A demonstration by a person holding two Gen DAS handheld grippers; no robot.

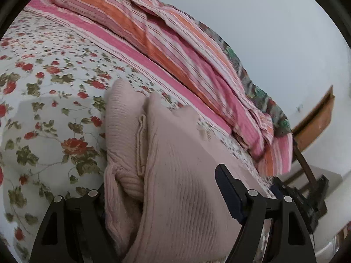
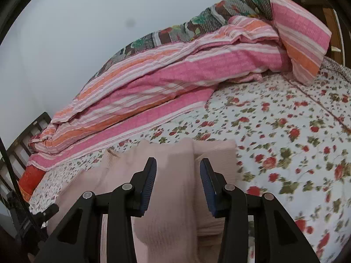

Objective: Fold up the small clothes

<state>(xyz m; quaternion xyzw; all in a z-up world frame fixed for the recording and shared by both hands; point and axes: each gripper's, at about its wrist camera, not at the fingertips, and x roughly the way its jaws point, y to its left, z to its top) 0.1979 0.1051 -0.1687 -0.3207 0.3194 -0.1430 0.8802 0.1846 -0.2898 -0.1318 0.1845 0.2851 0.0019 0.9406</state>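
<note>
A bed fills both views, covered by a white floral bedsheet point(image 1: 43, 109) printed with red roses and green leaves. A rumpled pink-and-orange striped quilt point(image 2: 164, 74) runs in a long ridge along the far side of the bed, upper centre of each frame, with a darker patterned blanket point(image 2: 197, 19) behind it. A plain pale wall point(image 1: 263, 32) rises beyond. Wooden bed framing point(image 1: 316, 120) shows at the right edge of the left wrist view.

A pale pink ribbed knit garment point(image 1: 175, 175) lies bunched on the sheet at lower centre of both views, doubled over with a seam edge showing.

The left gripper point(image 1: 162, 184) has its jaws wide apart with the knit bulging up between them; one finger is buried behind the cloth. The right gripper point(image 2: 178, 171) also has its jaws apart, straddling a raised fold of the same garment, not visibly pinching.

This looks like the middle of a fold, with both tools placed at a folded edge. The next move likely calls for closing on the fabric, then carrying it across evenly so the thick knit does not slump.
</note>
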